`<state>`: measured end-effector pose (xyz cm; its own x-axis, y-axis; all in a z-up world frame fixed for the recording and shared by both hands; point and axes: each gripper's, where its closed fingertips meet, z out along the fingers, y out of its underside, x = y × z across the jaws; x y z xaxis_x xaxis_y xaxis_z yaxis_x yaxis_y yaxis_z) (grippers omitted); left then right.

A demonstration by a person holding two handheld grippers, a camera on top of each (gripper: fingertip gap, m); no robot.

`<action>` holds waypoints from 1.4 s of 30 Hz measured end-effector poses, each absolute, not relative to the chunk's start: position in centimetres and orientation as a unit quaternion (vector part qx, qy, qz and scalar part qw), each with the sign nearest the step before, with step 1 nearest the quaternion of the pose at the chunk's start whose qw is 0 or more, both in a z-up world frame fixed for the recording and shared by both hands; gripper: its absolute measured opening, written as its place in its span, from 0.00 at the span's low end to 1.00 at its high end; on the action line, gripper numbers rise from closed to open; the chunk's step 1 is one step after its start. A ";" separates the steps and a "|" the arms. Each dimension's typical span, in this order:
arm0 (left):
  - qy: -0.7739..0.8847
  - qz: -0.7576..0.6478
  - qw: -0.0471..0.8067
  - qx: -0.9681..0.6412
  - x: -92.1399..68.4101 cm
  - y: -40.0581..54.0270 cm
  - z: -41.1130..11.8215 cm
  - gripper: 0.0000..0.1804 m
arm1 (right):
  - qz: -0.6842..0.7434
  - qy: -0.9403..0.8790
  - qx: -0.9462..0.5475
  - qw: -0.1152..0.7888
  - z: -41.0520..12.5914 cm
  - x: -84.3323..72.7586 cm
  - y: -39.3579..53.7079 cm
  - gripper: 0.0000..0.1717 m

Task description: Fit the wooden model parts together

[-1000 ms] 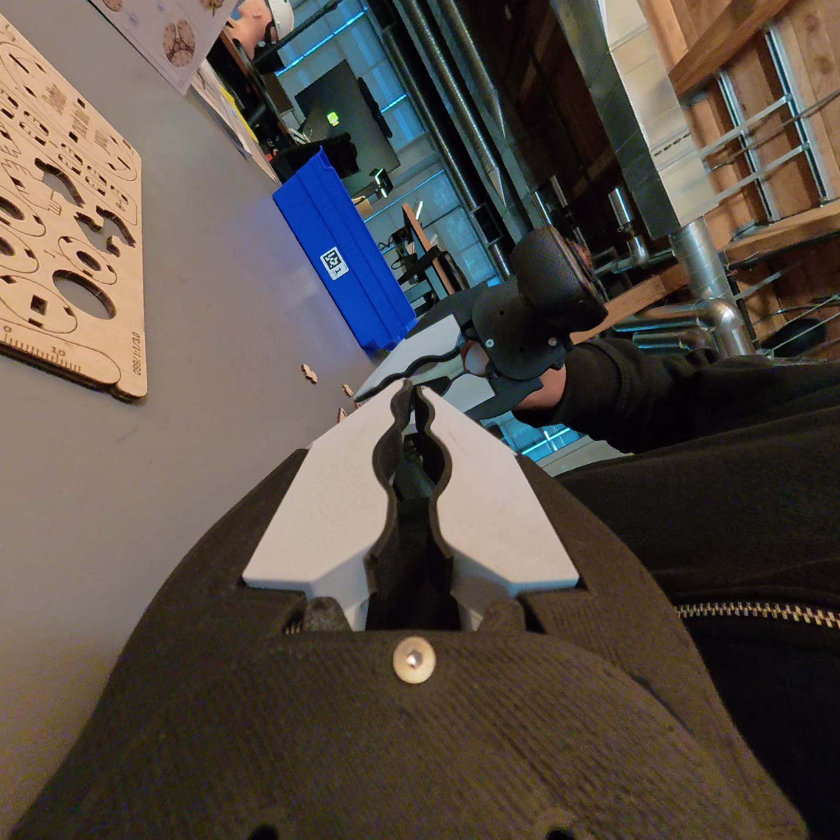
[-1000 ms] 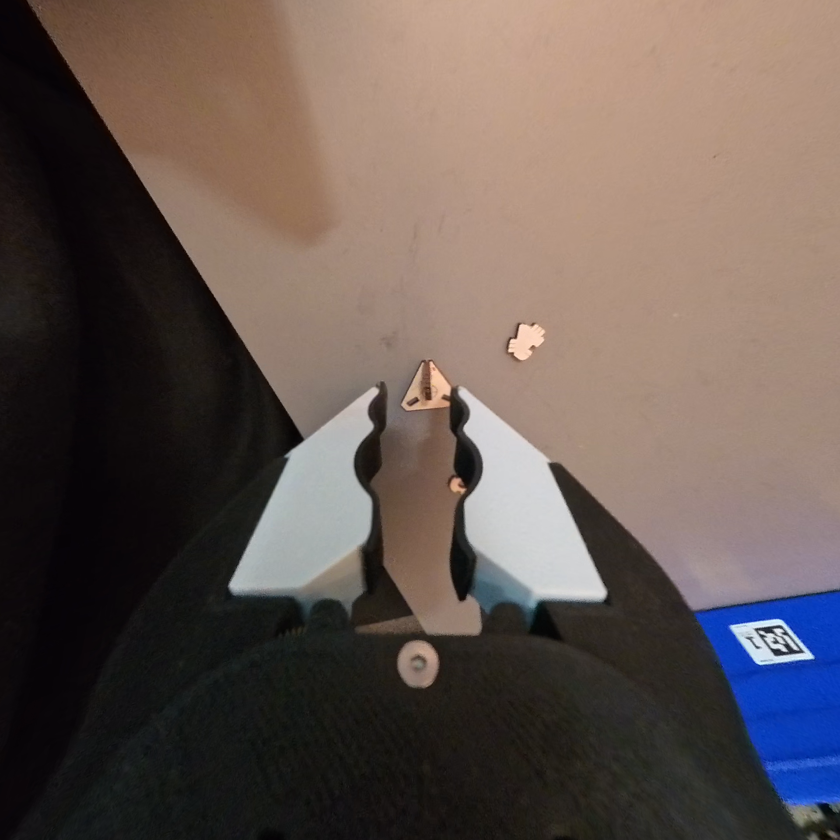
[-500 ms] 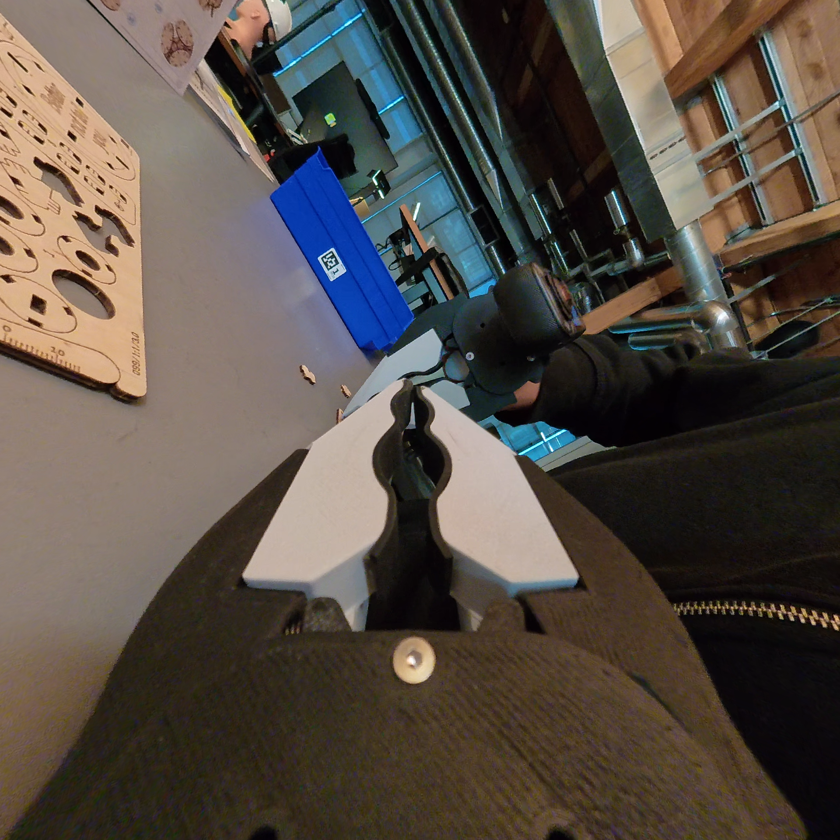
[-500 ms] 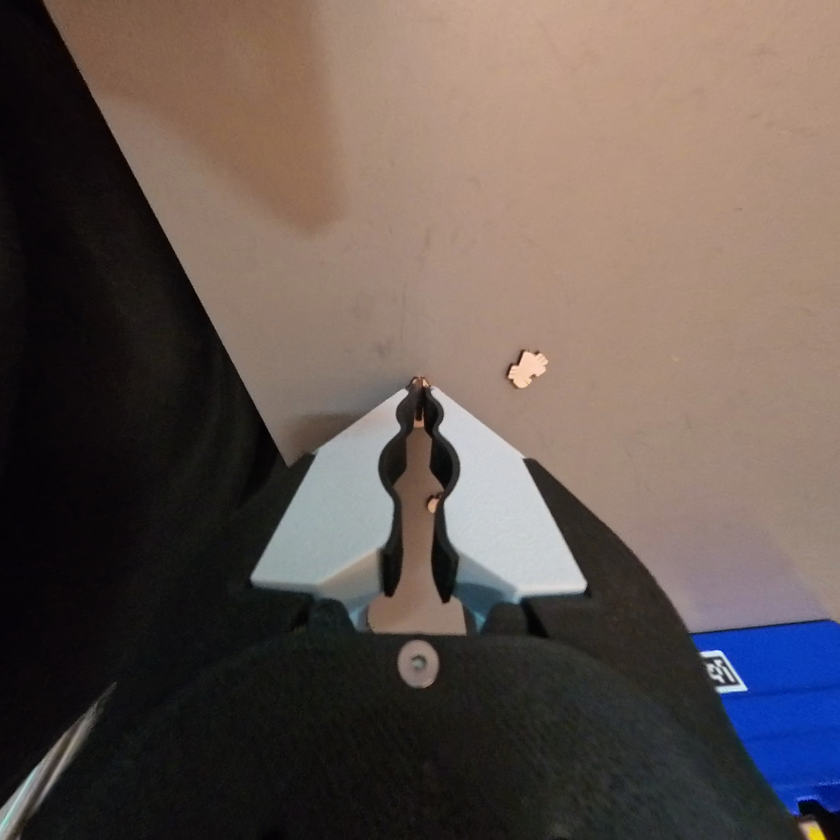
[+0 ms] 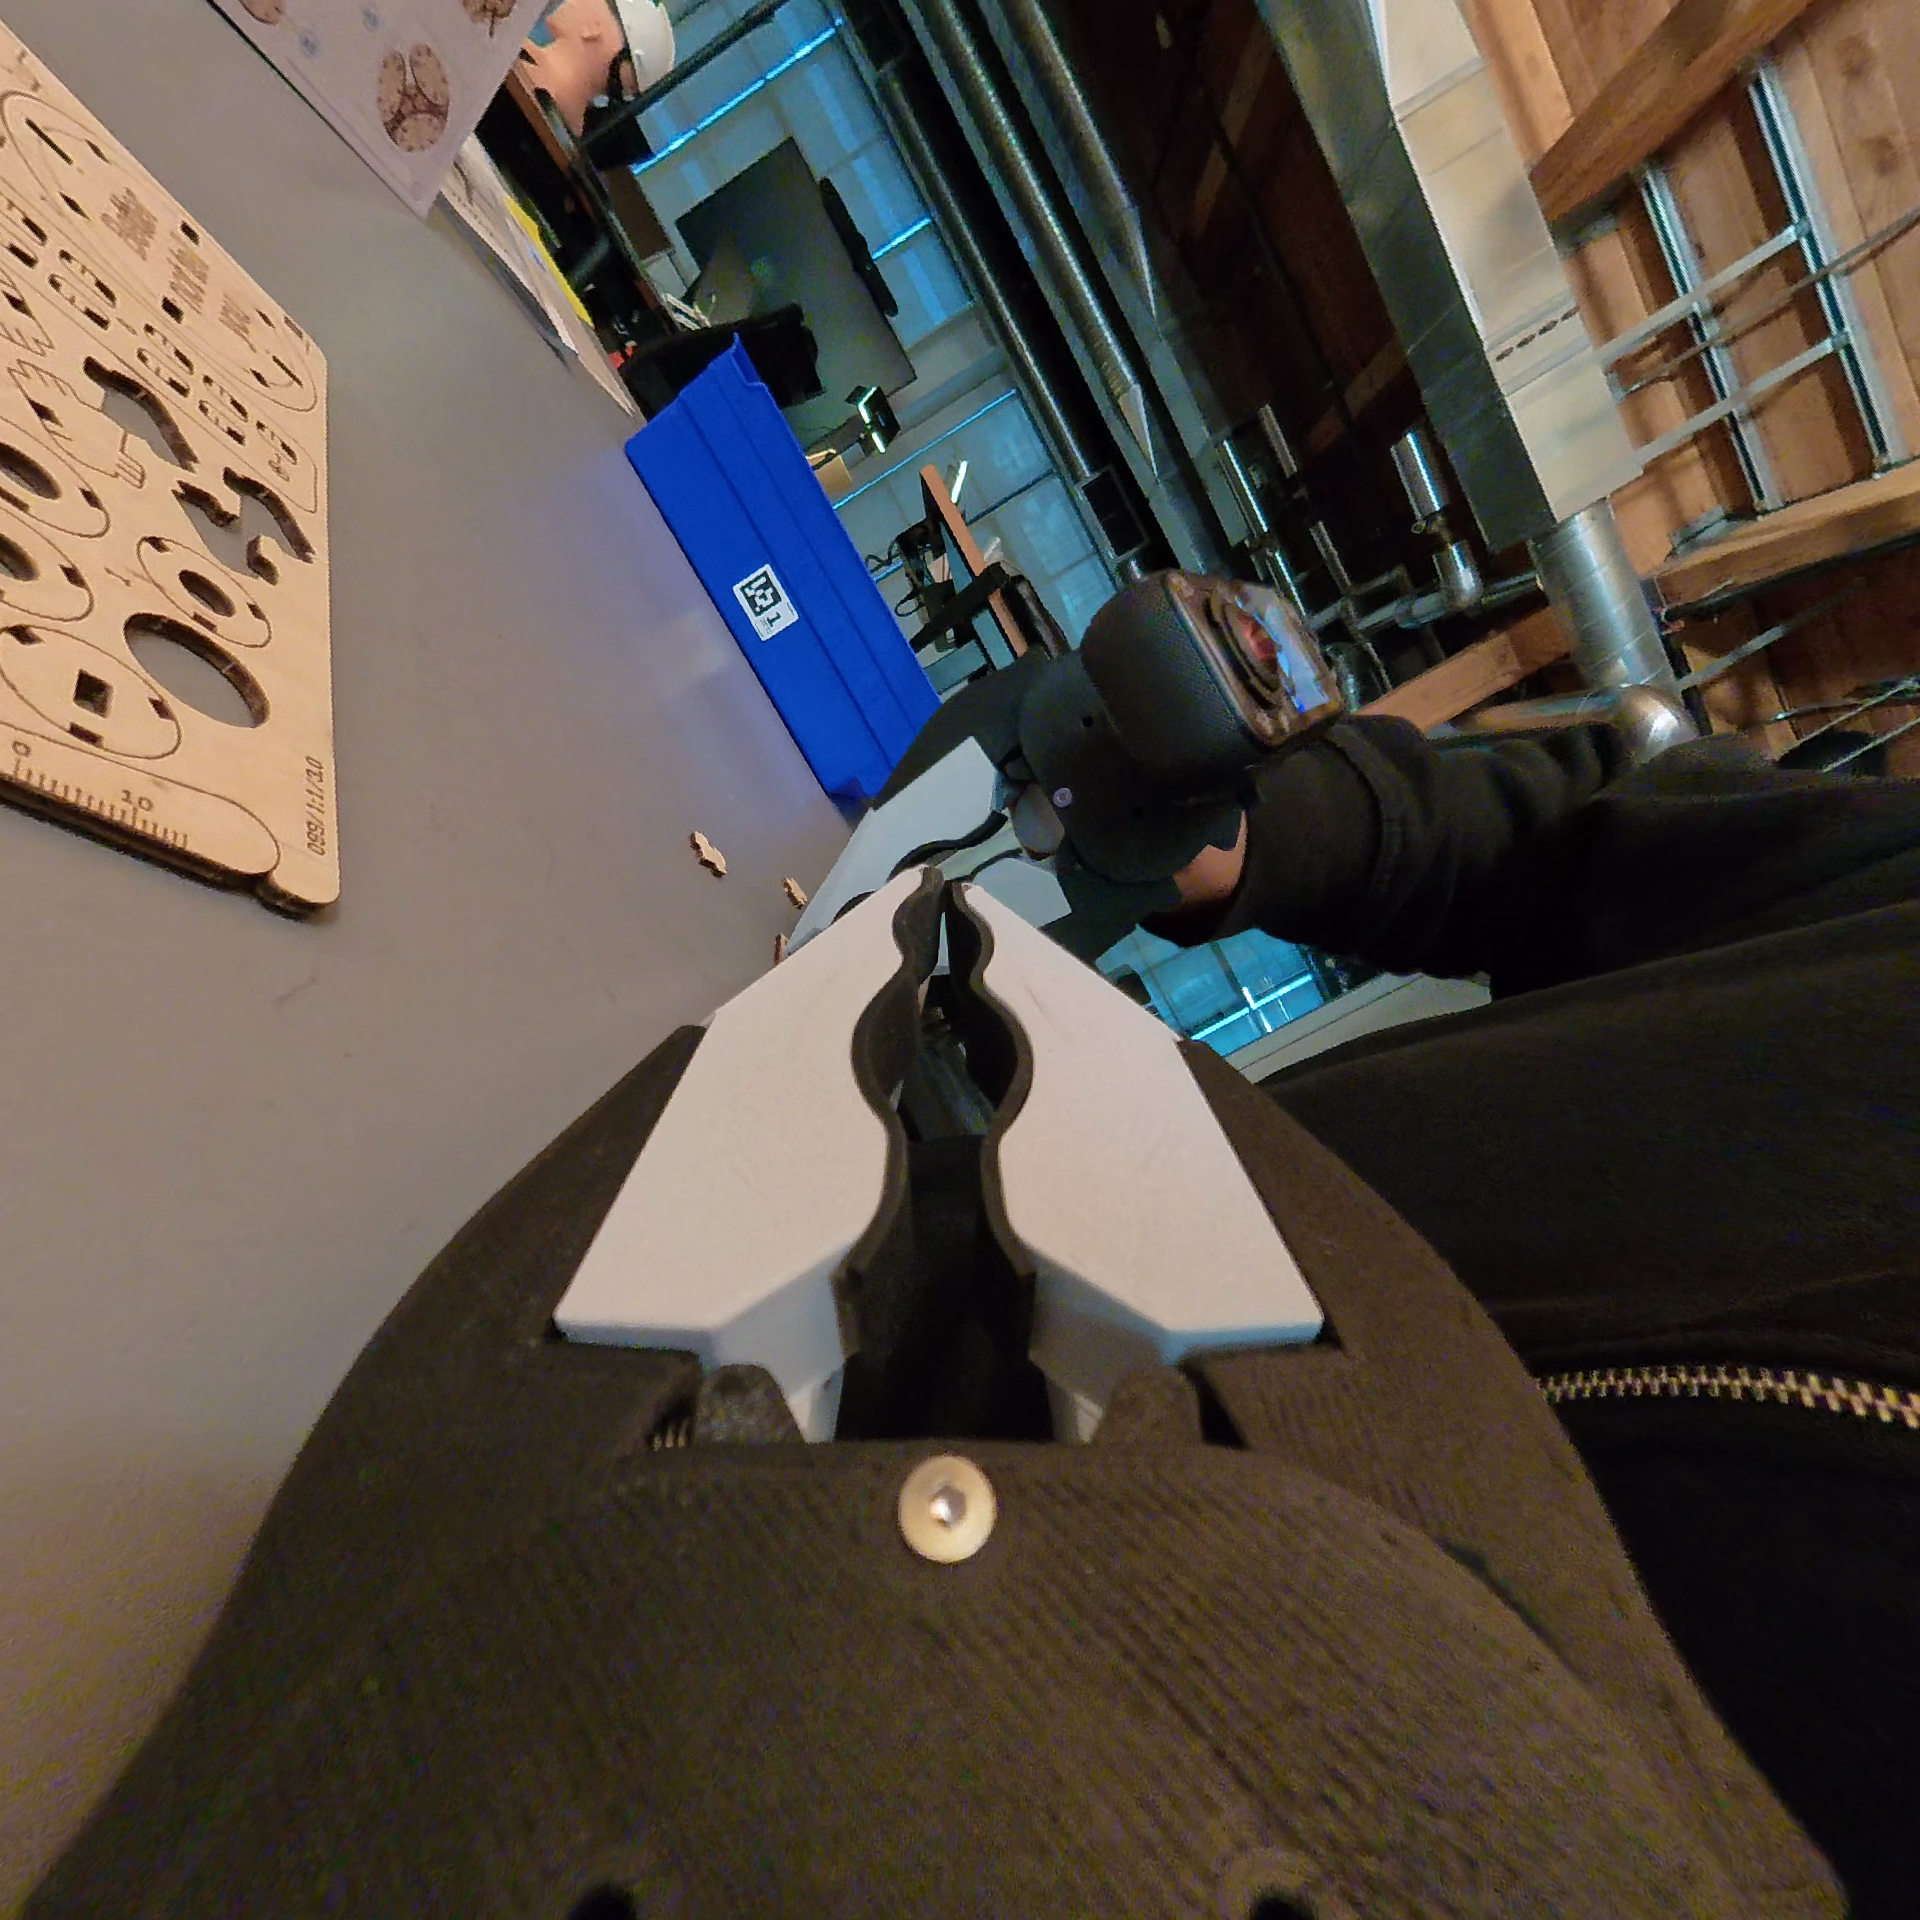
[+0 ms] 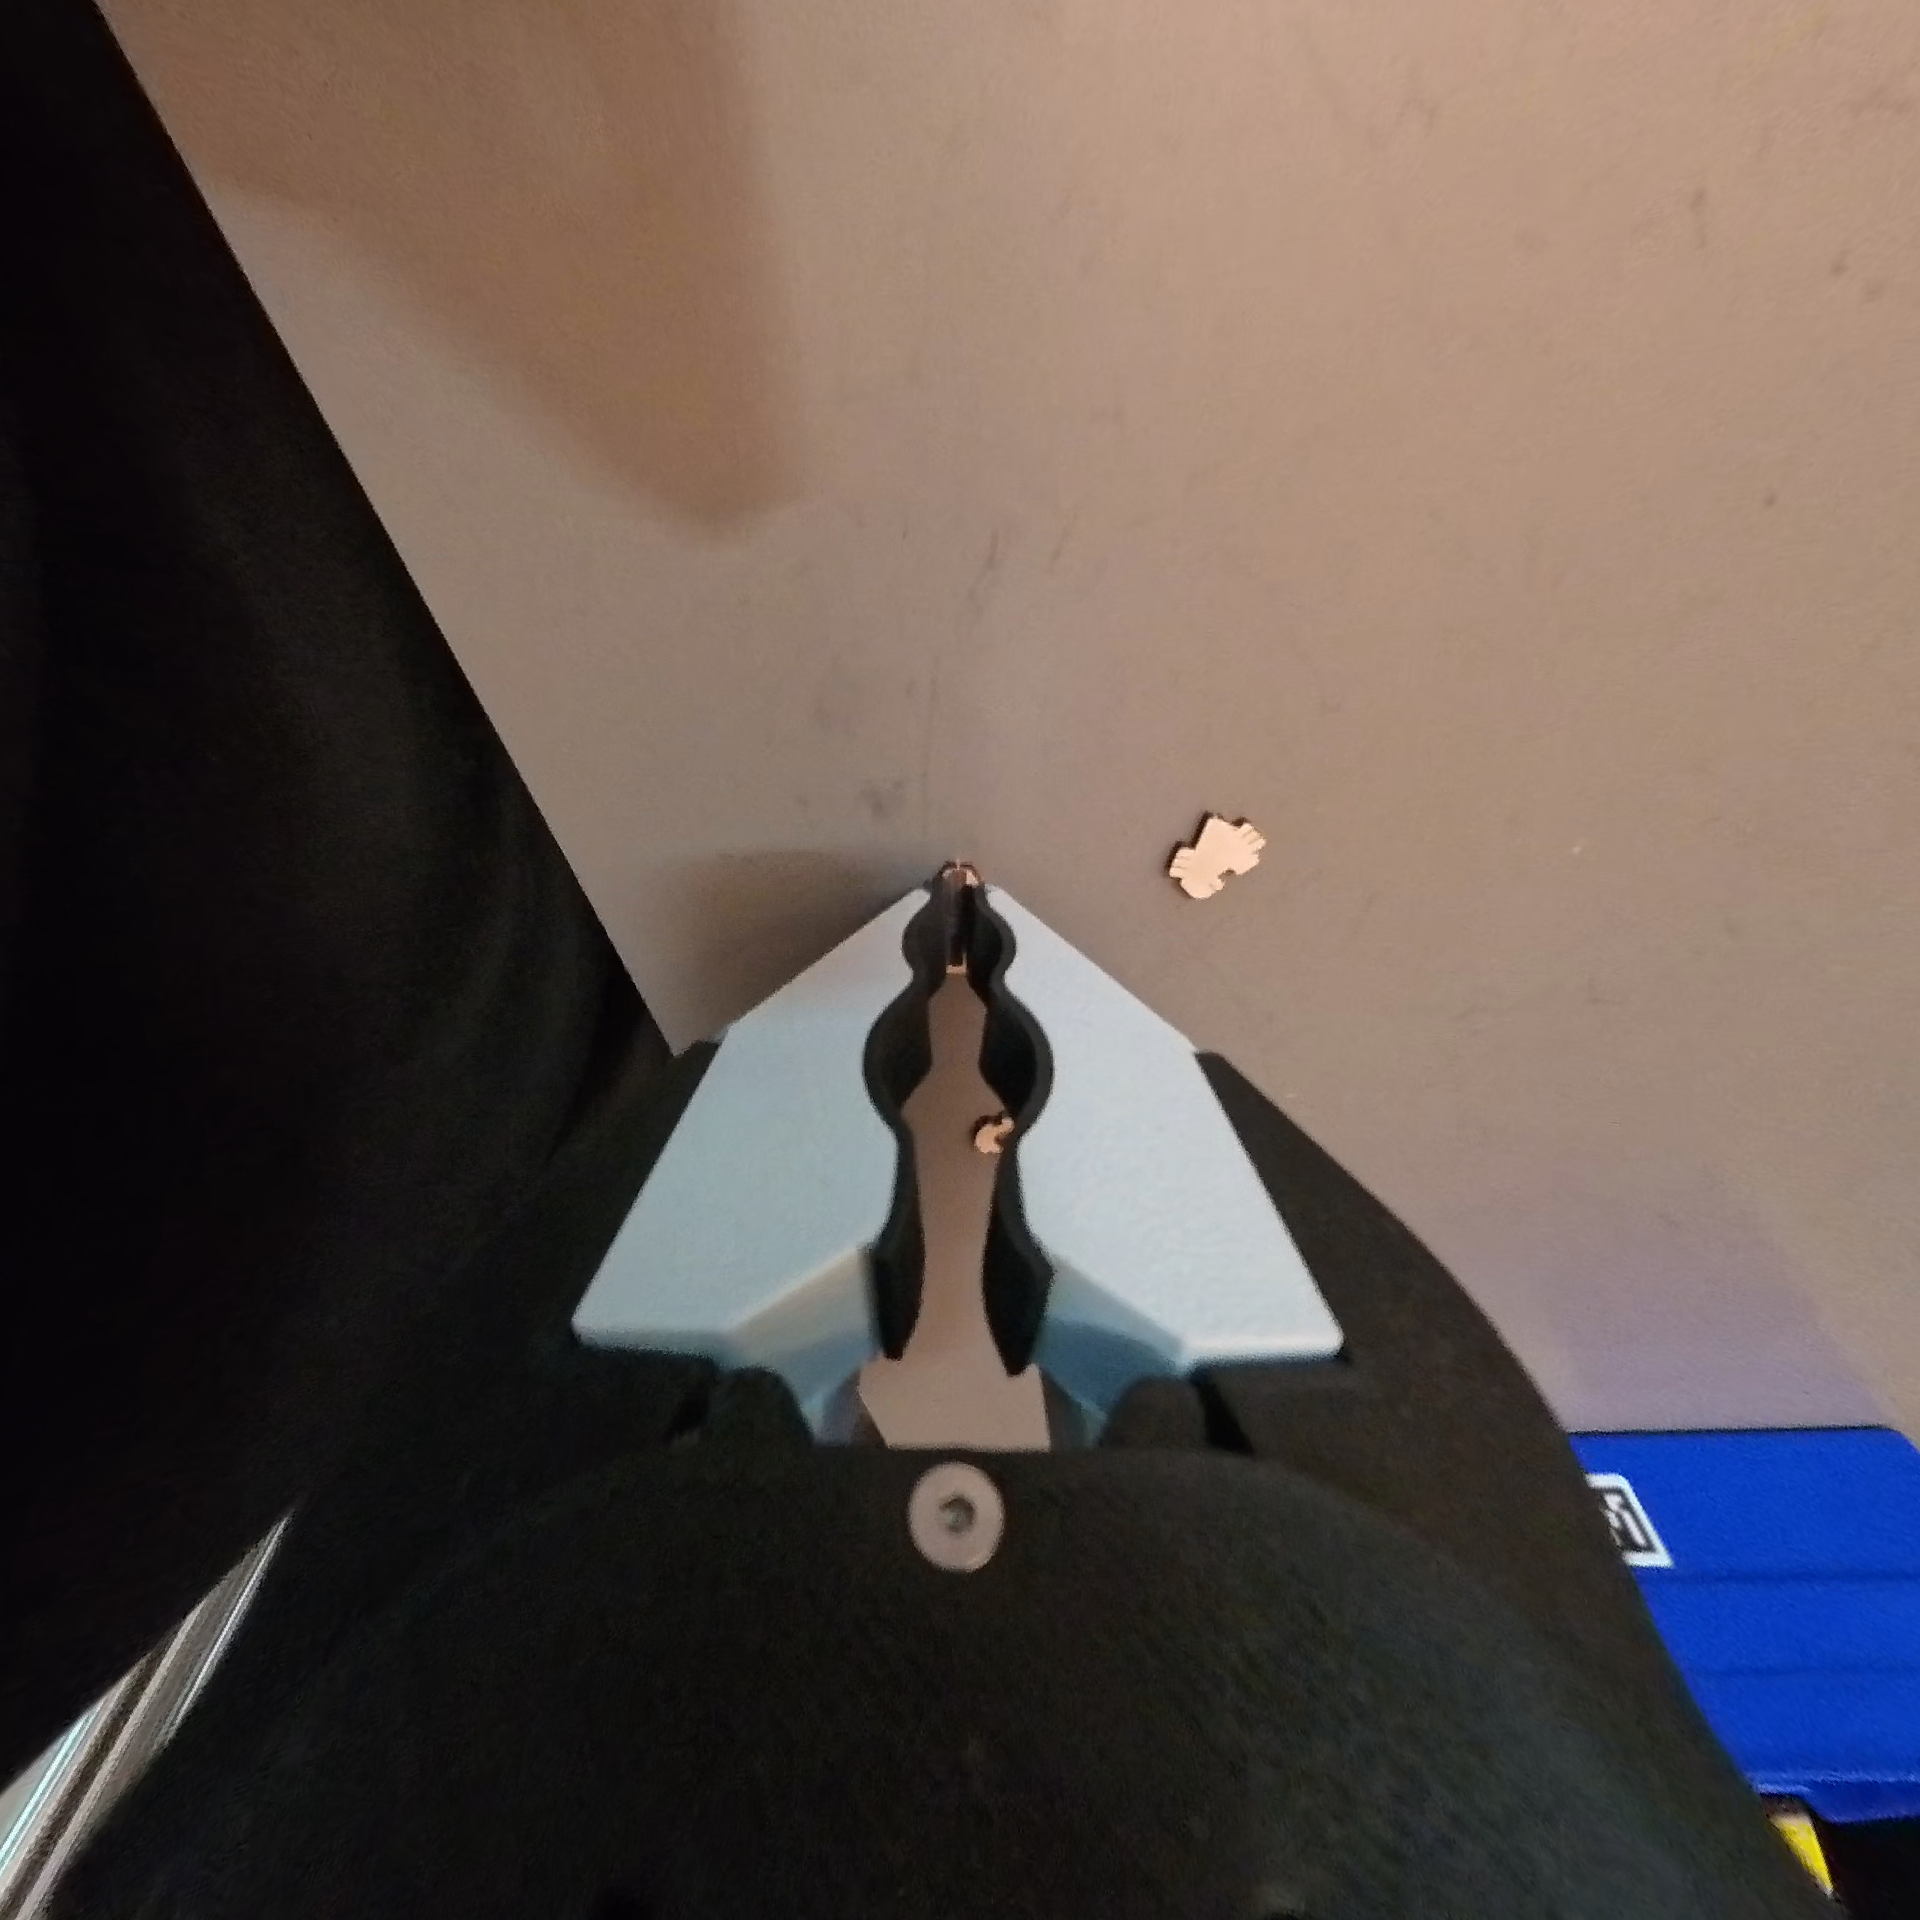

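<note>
My right gripper (image 6: 958,883) is shut on a small triangular wooden piece (image 6: 957,875). Only the piece's thin edge shows, pinched between the black pads just above the grey table (image 6: 1351,416). A small hand-shaped wooden piece (image 6: 1214,856) lies on the table to the right of the tips. Another tiny wooden bit (image 6: 987,1135) shows on the table through the space between the fingers. My left gripper (image 5: 938,894) is shut with nothing between its pads, held low beside the table. The right gripper's body (image 5: 1143,727) shows beyond it, with its fingertips hidden behind my left fingers.
A laser-cut wooden sheet (image 5: 156,520) with several cut-outs lies at the left of the table (image 5: 468,987). A blue bin (image 5: 779,582) stands at the table's far side and also shows in the right wrist view (image 6: 1766,1590). Small wooden bits (image 5: 708,854) lie near it. A person's dark sleeve (image 5: 1455,831) is on the right. There is about 15 cm between the tips of the two grippers.
My right gripper was open around the flat triangular piece, then shut on it; the piece now stands edge-on between the pads. My left gripper stayed shut and still.
</note>
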<state>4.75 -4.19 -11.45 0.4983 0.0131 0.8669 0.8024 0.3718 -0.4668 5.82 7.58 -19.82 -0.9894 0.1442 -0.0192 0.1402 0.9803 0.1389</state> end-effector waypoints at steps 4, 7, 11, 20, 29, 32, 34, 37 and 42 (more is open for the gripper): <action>-0.419 -0.275 0.714 -0.489 4.7 -4.1 -11.5 0.00 | 0.104 0.993 0.057 0.019 -19.9 5.8 7.6 0.00; -0.419 -0.279 0.713 -0.488 4.7 -4.2 -11.5 0.00 | 0.093 0.994 0.060 0.004 -19.9 5.8 7.6 0.00; -0.416 -0.281 0.713 -0.489 4.9 -4.2 -11.5 0.00 | 0.058 0.996 0.061 -0.007 -19.8 6.3 7.5 0.04; -0.424 -0.271 0.707 -0.497 4.8 -4.0 -11.8 0.00 | 0.014 0.998 0.060 -0.016 -18.4 6.6 7.2 0.11; -0.423 -0.273 0.708 -0.495 4.8 -4.1 -11.7 0.00 | 0.030 0.999 0.003 -0.012 -19.3 6.9 6.7 0.00; -0.422 -0.275 0.709 -0.493 4.8 -4.1 -11.7 0.00 | 0.037 0.999 0.013 0.004 -19.3 6.9 6.8 0.00; -0.421 -0.277 0.710 -0.492 4.8 -4.2 -11.6 0.00 | 0.032 0.999 0.020 0.009 -19.4 6.9 6.9 0.00; -0.420 -0.278 0.711 -0.490 4.8 -4.2 -11.6 0.00 | 0.019 0.999 0.028 0.008 -19.4 6.9 6.9 0.00; -0.420 -0.278 0.712 -0.490 4.8 -4.2 -11.6 0.00 | 0.013 1.000 0.027 0.000 -19.4 6.9 6.8 0.00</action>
<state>4.79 -4.21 -11.58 0.4922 0.0162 0.8704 0.8072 0.3658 -0.4633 6.92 6.84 -19.44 -0.9986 0.0535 0.0017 0.0536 0.9982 0.0264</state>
